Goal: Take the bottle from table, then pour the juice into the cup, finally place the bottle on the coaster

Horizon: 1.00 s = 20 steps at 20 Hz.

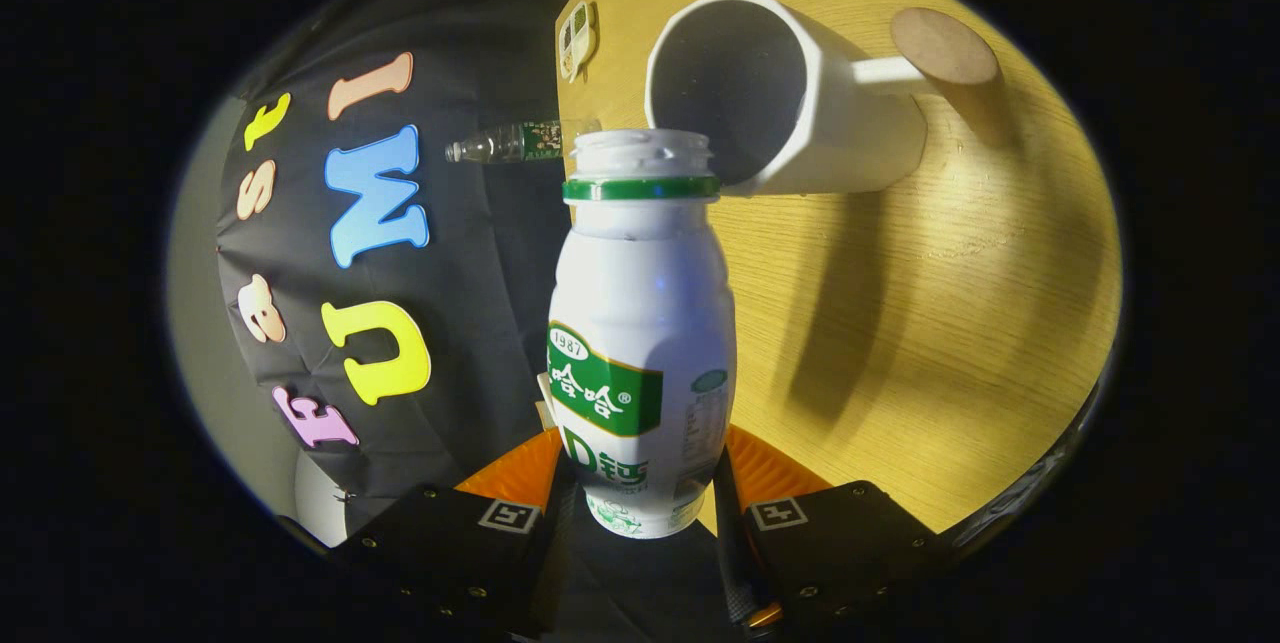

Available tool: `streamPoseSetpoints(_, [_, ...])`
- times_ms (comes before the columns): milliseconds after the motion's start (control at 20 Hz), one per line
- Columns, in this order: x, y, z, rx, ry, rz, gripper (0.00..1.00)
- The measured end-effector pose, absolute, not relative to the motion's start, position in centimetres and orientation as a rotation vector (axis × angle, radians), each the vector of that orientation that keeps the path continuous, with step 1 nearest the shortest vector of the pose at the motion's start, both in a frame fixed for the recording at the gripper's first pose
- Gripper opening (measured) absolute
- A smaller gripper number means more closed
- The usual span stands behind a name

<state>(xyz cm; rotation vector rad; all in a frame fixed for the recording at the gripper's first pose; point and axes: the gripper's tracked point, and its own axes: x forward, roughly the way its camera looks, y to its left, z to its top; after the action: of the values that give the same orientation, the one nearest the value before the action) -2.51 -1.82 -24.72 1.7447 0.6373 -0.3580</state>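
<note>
White plastic bottle (640, 343) with a green label and green neck ring sits clamped between the two fingers of the gripper (640, 498), both pressing its lower body, its uncapped mouth pointing ahead. Just beyond that mouth is the white cylindrical cup (800, 103) (open end facing the bottle) on the light wooden table (950, 303); beside the cup lies a round brown coaster (945, 45).

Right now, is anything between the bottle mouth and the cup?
Nothing: in the gripper view the bottle, clamped in the tool, has its open mouth right at the cup rim.
</note>
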Motion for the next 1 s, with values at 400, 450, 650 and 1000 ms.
streamPoseSetpoints(400, [-2.68,-2.04,-24.40,1.780,0.639,-0.363,0.62])
streamPoseSetpoints(450, [-2.69,-2.04,-24.41,1.782,0.641,-0.363,0.62])
streamPoseSetpoints(650, [-2.61,-1.89,-24.38,1.789,0.645,-0.359,0.62])
streamPoseSetpoints(1000, [-2.55,-1.54,-24.22,1.807,0.661,-0.353,0.62])
